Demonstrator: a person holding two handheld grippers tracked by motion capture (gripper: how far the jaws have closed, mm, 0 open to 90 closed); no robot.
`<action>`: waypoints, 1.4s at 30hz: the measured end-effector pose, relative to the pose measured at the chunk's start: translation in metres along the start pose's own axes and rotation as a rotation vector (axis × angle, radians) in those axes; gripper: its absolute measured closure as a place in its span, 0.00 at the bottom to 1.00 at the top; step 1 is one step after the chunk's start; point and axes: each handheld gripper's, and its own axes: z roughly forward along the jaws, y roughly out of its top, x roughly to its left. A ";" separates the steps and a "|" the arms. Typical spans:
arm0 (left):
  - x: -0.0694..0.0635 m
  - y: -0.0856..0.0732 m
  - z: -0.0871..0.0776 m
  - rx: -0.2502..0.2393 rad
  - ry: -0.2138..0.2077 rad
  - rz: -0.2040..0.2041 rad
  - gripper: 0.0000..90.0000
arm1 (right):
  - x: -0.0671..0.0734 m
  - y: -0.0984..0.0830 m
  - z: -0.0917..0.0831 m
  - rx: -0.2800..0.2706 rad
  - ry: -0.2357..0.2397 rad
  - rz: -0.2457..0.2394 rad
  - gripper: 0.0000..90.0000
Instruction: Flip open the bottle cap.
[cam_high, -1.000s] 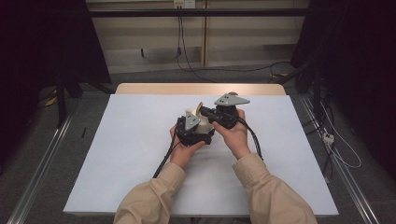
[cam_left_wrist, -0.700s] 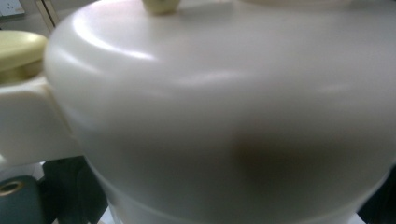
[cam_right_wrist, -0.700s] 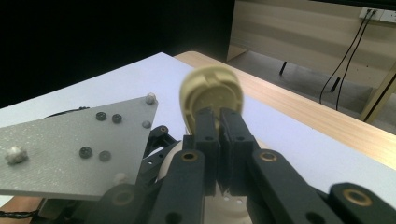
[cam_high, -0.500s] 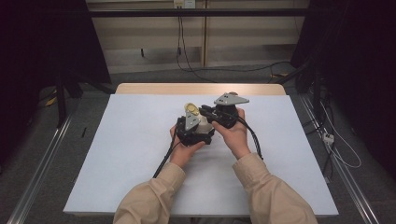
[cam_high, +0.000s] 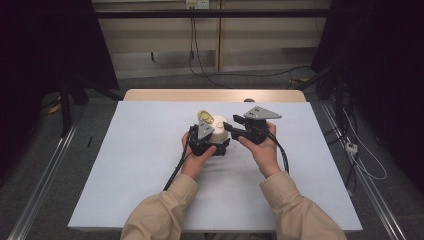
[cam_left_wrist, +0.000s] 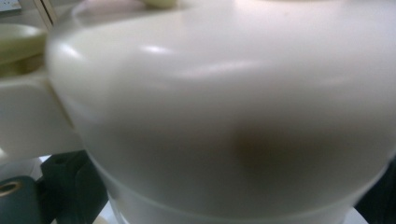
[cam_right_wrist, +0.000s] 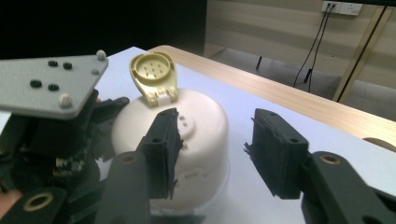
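Observation:
A white rounded pot (cam_high: 218, 131) stands mid-table, and its yellow flip lid (cam_high: 204, 116) is tilted up at the back left. My left gripper (cam_high: 212, 142) is shut on the pot's body, which looms close and blurred as a white pot (cam_left_wrist: 224, 116) in the left gripper view. My right gripper (cam_high: 231, 127) is at the pot's right side. Its jaws have just been opening, and nothing is between them. In the right gripper view the right gripper (cam_right_wrist: 219, 140) stands open in front of the pot (cam_right_wrist: 196, 130) and the raised lid (cam_right_wrist: 153, 74), with the left gripper (cam_right_wrist: 51, 130) at the left.
A white sheet (cam_high: 150, 175) covers the table, and a strip of wooden edge (cam_high: 215, 95) shows at the back. Metal rails (cam_high: 45, 175) run along the floor on both sides. Cables (cam_high: 365, 165) lie on the floor at the right.
The right gripper has let go of the yellow lid, opened its jaws and drawn back to the right. The lid now stands tilted up. The left hand has kept still.

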 end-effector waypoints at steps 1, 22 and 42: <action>0.000 0.000 0.000 0.003 -0.002 -0.001 0.04 | -0.001 -0.001 -0.002 -0.002 -0.002 0.005 0.51; 0.003 -0.009 -0.023 0.151 -0.039 0.002 0.06 | 0.004 -0.022 -0.031 -0.002 -0.019 -0.011 0.21; 0.013 -0.018 -0.118 0.020 -0.146 0.046 0.07 | 0.011 -0.073 -0.089 -0.034 -0.048 0.069 0.13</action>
